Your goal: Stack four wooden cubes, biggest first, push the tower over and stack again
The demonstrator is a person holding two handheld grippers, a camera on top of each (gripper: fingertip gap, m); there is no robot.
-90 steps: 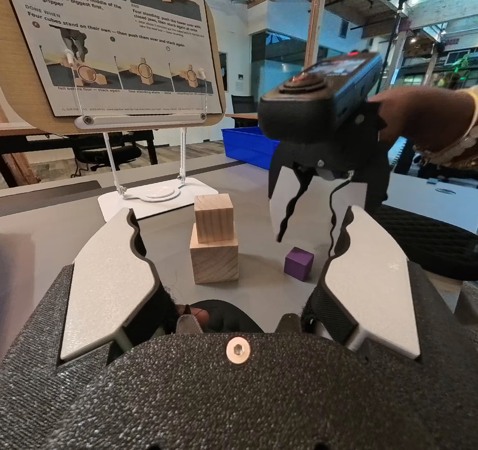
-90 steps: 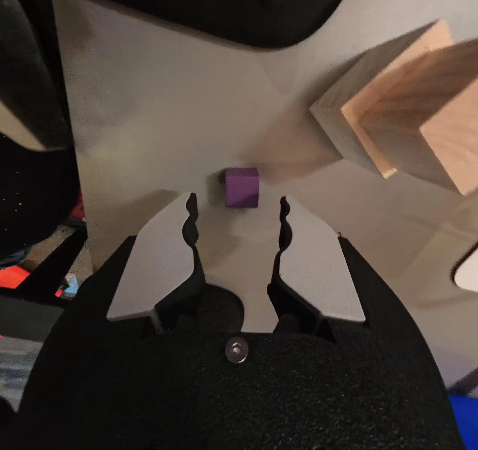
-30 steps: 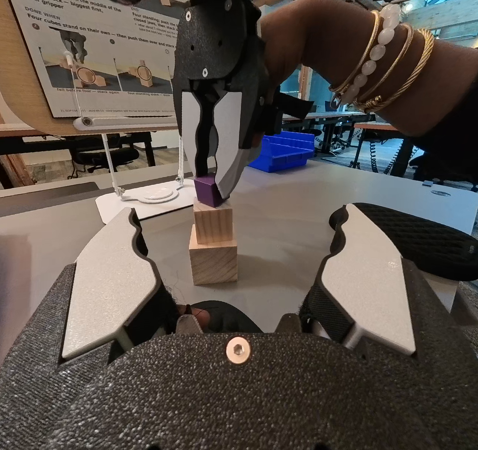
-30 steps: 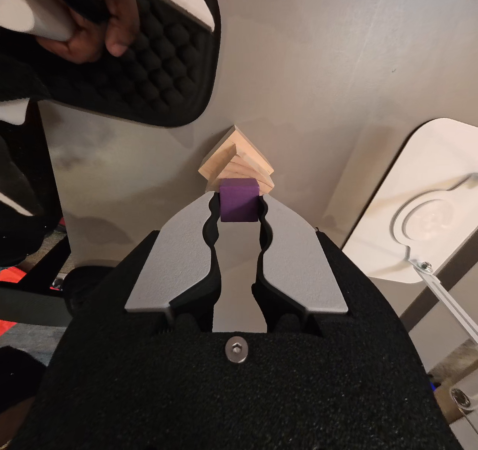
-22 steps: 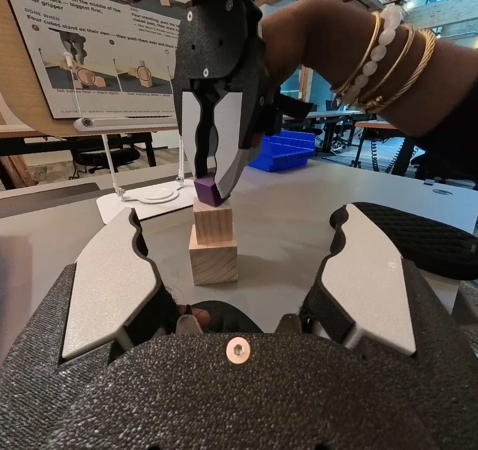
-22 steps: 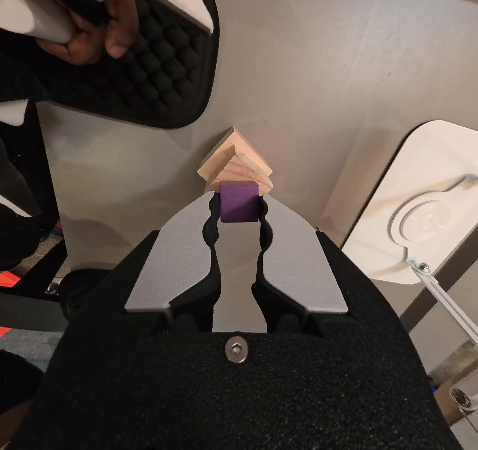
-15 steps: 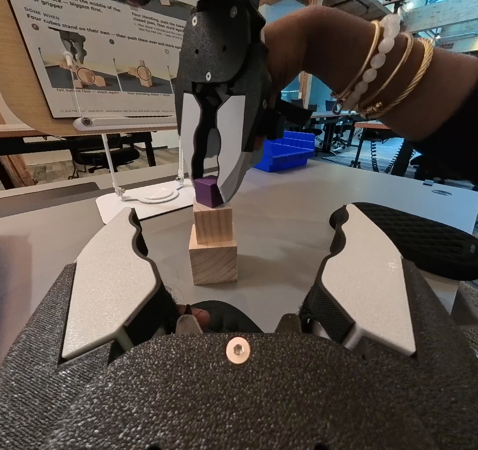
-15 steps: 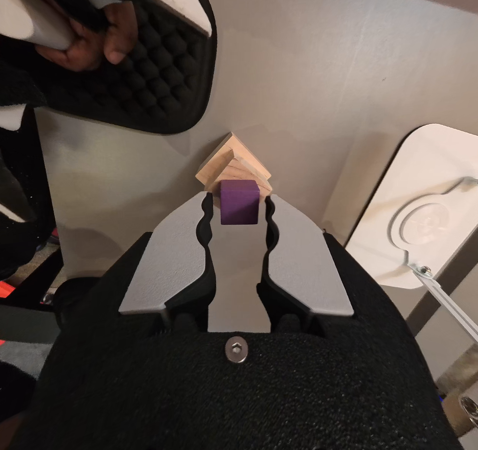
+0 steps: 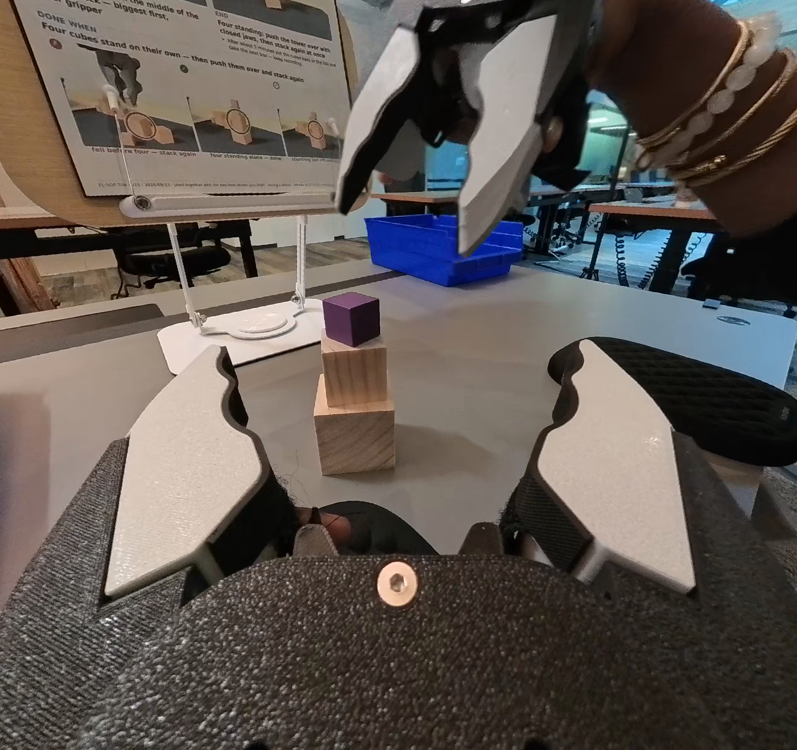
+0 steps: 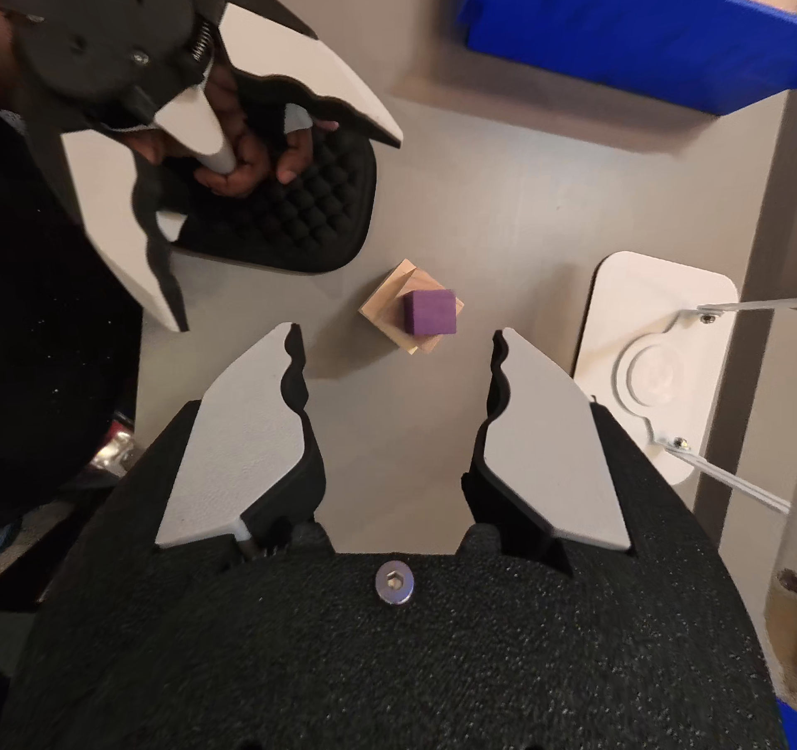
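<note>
While the right gripper (image 10: 396,332) is hanging spread and bare above the stack, a purple cube (image 9: 351,318) is sitting atop two wooden cubes (image 9: 354,401) on the tabletop (image 9: 496,341) (seemingly slightly off-centre). The left gripper (image 9: 396,367) is resting wide apart, holding nothing, just beside them.

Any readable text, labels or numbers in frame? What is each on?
Sheet on the stand: printed headings, instruction lines and photo captions, legible; I don't transcribe writing.
Fine print along the sheet's bottom edge: too small to read.
Pad: small mark at its right edge, too small to read.
Cubes, bin: no writing visible.
</note>
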